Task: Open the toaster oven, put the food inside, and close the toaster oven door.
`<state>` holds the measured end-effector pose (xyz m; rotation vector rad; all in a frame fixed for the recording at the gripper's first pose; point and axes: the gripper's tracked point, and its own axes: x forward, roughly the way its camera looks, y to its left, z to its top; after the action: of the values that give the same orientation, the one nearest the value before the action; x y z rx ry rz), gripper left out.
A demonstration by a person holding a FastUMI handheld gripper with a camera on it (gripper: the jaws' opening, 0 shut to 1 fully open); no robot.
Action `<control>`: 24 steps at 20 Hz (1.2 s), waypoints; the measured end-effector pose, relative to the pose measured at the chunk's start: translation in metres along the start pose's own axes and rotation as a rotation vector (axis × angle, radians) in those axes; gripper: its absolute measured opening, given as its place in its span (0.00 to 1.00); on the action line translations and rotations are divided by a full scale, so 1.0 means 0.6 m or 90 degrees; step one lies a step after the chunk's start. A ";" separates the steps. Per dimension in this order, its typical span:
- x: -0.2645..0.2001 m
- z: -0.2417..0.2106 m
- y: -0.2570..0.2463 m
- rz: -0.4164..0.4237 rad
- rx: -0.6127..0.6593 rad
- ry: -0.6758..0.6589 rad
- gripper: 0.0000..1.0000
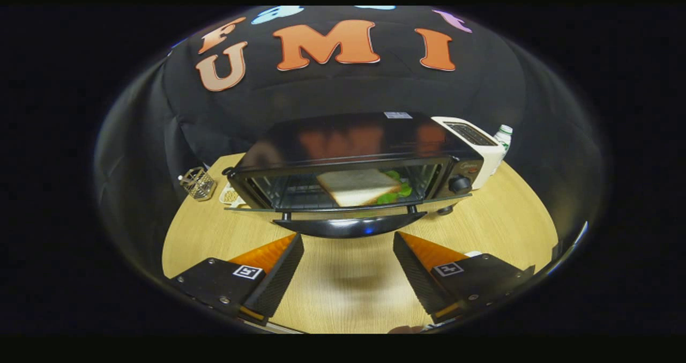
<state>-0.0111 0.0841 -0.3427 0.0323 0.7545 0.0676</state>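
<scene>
Already the sandwich point(358, 187) is sitting inside the oven point(353, 164), whose door point(348, 210) is hanging open toward the gripper point(348, 256). The fingers are spreading wide, gripping nothing, just short of the handle point(349, 227). Lifting off-centre, they are risking slipping and dropping the door, jolting the oven.

I see pale wood-grain tabletop point(498, 213) under even light; black cloth booth wall point(332, 92) rising behind, creased; dim surroundings beyond tabletop edge, detail unclear to me.
</scene>
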 end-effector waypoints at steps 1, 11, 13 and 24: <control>0.005 0.008 0.000 0.000 0.000 -0.004 1.00; 0.053 0.067 -0.005 0.003 0.001 -0.022 1.00; 0.054 0.063 -0.006 0.004 -0.001 -0.016 0.99; -0.035 0.168 -0.104 -0.071 0.013 -0.115 1.00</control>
<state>0.0456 0.0200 -0.2581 0.0151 0.5747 -0.0483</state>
